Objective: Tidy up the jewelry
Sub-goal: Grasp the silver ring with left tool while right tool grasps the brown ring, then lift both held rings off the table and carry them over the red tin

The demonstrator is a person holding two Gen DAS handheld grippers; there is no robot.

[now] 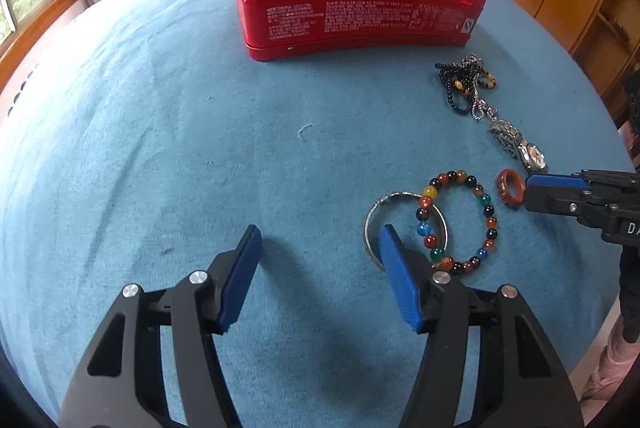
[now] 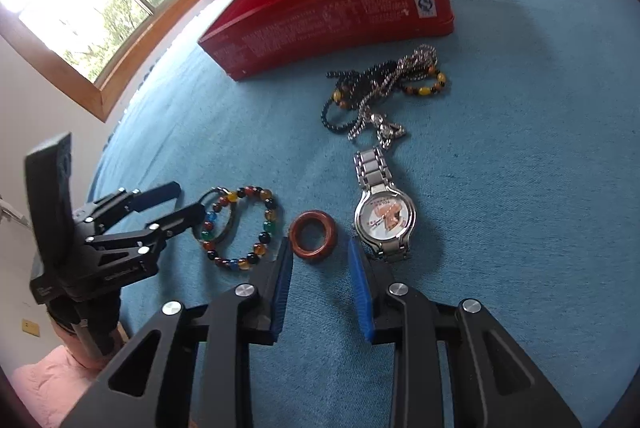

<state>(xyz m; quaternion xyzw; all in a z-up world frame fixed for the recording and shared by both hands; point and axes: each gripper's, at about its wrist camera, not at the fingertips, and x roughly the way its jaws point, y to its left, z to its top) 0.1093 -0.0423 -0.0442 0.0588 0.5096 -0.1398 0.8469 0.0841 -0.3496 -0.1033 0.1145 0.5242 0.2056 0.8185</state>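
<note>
Toward the blue cloth's (image 1: pixel 160 132) near edge, the right gripper (image 2: pixel 320 264) — narrowed, gripping nothing — flanks the brown ring (image 2: pixel 313 237); the left gripper (image 1: pixel 320 248) gapes beside the bead bracelet (image 1: pixel 456 220). Only the right view shows the watch dial (image 2: pixel 385 216) clearly.

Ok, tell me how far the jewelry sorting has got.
Done: nothing visible; no piece shows inside the red tin, though its floor is mostly hidden. In hand: nothing gripped. The right tongs stand open around the brown ring; the left tongs are open at the silver bangle. Left: the ring, bangle, beaded bracelet, watch and tangled necklaces, all on the blue cloth.
</note>
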